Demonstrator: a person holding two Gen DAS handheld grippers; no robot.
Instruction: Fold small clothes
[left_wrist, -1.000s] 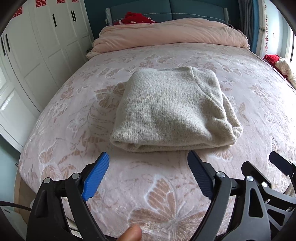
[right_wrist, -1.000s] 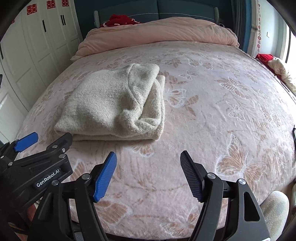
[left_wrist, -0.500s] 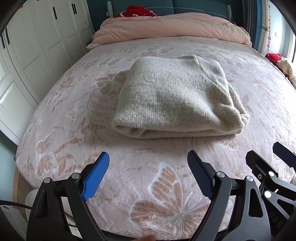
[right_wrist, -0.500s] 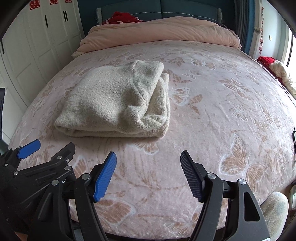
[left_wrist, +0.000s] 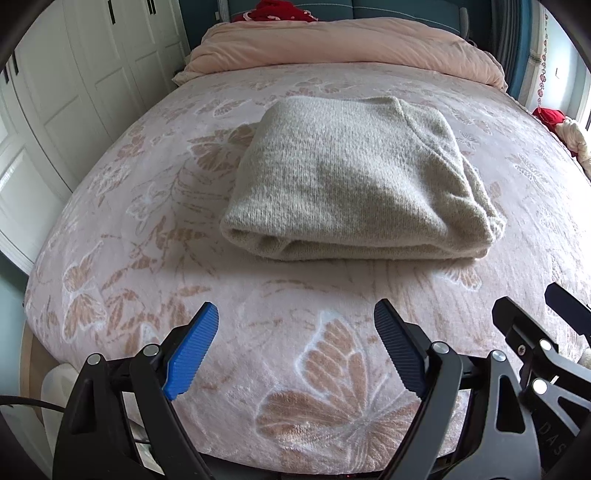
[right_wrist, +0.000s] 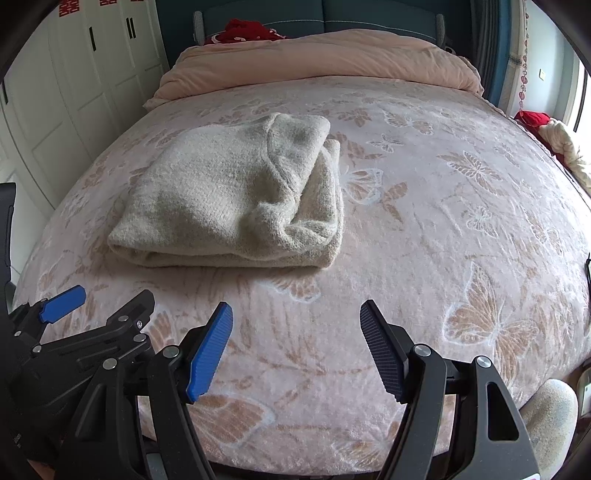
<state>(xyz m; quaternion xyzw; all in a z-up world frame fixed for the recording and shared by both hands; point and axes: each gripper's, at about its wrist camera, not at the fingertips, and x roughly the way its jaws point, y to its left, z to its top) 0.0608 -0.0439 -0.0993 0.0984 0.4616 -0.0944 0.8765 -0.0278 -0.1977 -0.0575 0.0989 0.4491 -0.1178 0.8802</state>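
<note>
A beige knitted sweater (left_wrist: 351, 177) lies folded into a thick rectangle on the pink butterfly-patterned bed (left_wrist: 147, 206). It also shows in the right wrist view (right_wrist: 229, 195), left of centre. My left gripper (left_wrist: 295, 332) is open and empty, held above the bed's near edge, short of the sweater. My right gripper (right_wrist: 295, 332) is open and empty too, near the bed's front edge, to the right of the sweater. The left gripper's body (right_wrist: 74, 332) shows at the lower left of the right wrist view.
A pink duvet (left_wrist: 347, 44) is bunched at the head of the bed, with a red cloth (left_wrist: 273, 7) behind it. White wardrobe doors (left_wrist: 55, 92) stand to the left. Red and white clothes (right_wrist: 554, 136) lie at the right edge.
Both grippers have drawn back and risen a little from the sweater, which now sits higher in both views. Both stay open. The sweater has not moved.
</note>
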